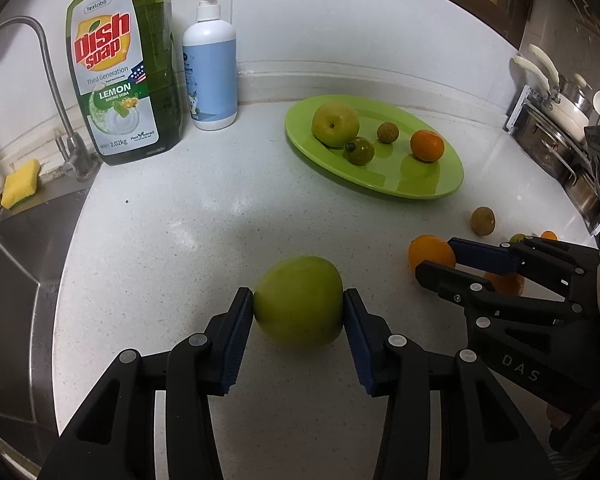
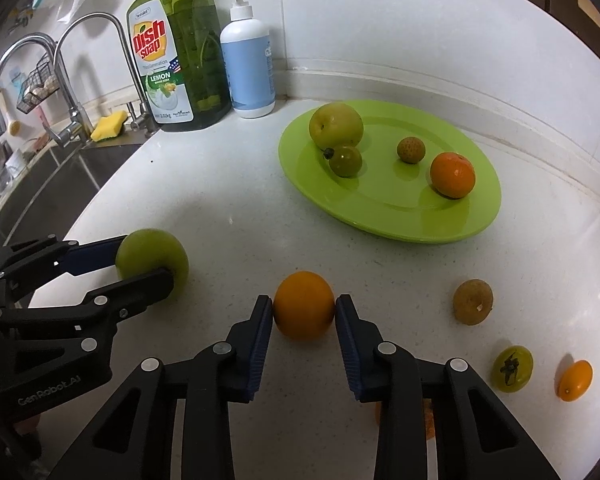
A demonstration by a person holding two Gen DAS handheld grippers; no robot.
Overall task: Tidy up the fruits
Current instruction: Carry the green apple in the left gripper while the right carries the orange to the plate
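My left gripper is shut on a green apple that rests on the white counter; its blue pads press both sides. The right wrist view shows that grip from the side. My right gripper is shut on an orange, also on the counter, just right of the apple. A green plate behind holds a large green fruit, a small green fruit, a brown fruit and a tangerine. A brown fruit, a small green fruit and a small orange fruit lie loose at the right.
A dish soap bottle and a white pump bottle stand at the back wall. The sink, a faucet and a yellow sponge are at the left. Pots stand at the far right. Another orange fruit lies partly hidden under my right gripper.
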